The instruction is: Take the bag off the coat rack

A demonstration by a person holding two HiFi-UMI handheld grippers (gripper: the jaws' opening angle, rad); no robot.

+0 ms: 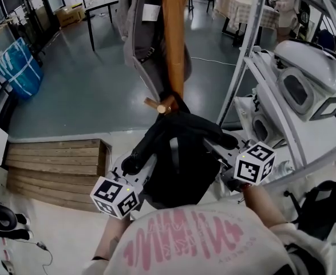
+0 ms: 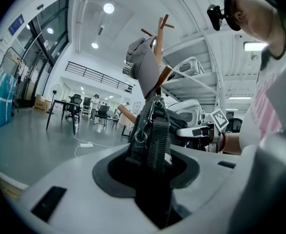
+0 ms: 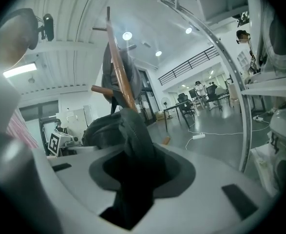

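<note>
- Black backpack (image 1: 179, 165): hangs low on the wooden coat rack (image 1: 172, 39), its top at a short peg (image 1: 158, 104), between both grippers.
- Left gripper (image 1: 134, 166): jaws narrow, clamped on the backpack's webbing strap (image 2: 157, 135).
- Right gripper (image 1: 228, 144): jaws narrow, clamped on a padded shoulder strap (image 3: 135, 135).
- Grey garment (image 1: 139, 33): hangs higher on the same rack.

The room is bright from round ceiling lights (image 2: 108, 8). Both gripper views bend at their dark edges, and near parts look blurry.
</note>
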